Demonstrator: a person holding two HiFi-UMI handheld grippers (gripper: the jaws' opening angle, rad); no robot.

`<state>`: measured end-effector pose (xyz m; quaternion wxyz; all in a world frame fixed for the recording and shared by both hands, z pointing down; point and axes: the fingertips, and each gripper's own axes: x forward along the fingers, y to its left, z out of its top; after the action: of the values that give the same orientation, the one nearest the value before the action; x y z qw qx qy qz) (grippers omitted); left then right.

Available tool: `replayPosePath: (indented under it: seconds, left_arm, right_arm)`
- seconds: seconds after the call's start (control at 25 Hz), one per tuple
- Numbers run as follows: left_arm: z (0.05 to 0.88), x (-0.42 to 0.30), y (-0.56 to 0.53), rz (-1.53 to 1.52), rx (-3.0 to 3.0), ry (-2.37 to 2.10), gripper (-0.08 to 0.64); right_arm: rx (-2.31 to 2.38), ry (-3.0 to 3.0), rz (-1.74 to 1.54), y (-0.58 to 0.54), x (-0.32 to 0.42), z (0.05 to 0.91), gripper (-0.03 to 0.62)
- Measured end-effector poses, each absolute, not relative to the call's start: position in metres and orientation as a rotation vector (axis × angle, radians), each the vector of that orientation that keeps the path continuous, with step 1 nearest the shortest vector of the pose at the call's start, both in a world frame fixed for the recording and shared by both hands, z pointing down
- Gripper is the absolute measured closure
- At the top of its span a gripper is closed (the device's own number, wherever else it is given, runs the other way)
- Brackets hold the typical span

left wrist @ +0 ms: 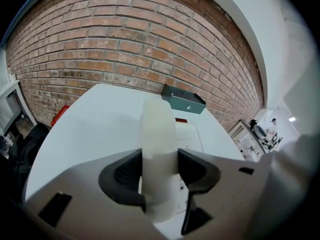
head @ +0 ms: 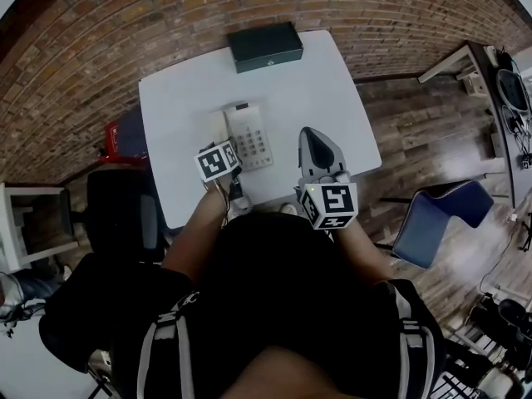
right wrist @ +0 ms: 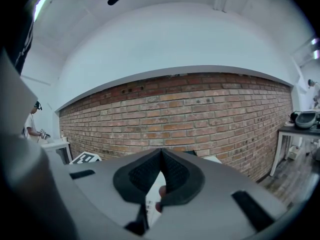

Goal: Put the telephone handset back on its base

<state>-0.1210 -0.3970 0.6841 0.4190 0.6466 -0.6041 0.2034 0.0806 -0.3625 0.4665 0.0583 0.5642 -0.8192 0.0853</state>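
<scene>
A white telephone base (head: pixel 252 138) with a keypad lies near the front of the white table (head: pixel 316 81). The white handset (head: pixel 218 125) runs along the base's left side. My left gripper (head: pixel 225 150) is shut on that handset (left wrist: pixel 159 134): both dark pads press its sides, and the base (left wrist: pixel 189 136) shows just behind it. Whether the handset rests in its cradle I cannot tell. My right gripper (head: pixel 312 133) hovers to the right of the base, raised and pointing at the brick wall; its fingertips (right wrist: pixel 161 153) meet with nothing between them.
A dark green box (head: pixel 265 46) sits at the table's far edge, seen too in the left gripper view (left wrist: pixel 183 98). A blue chair (head: pixel 436 214) stands at the right, a black chair (head: pixel 120 214) at the left. A brick wall lies behind, and a side desk (head: pixel 499 81) stands far right.
</scene>
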Motion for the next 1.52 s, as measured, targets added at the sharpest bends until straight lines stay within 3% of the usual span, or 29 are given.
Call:
replayPosePath:
  seconds: [1.24, 1.36, 1.52]
  left_arm:
    - [0.703, -0.117, -0.402, 0.595, 1.568, -1.566, 0.350]
    - [0.697, -0.115, -0.403, 0.594, 1.619, -1.580, 0.302]
    - [0.663, -0.123, -0.412, 0.576, 1.748, -1.714, 0.301]
  right_arm:
    - [1.714, -2.429, 0.306, -0.361, 0.087, 0.478, 0.597]
    - [1.705, -2.434, 0.309, -0.359, 0.086, 0.480, 0.597]
    - [1.682, -2.458, 0.309, -0.360, 0.081, 0.481, 0.598]
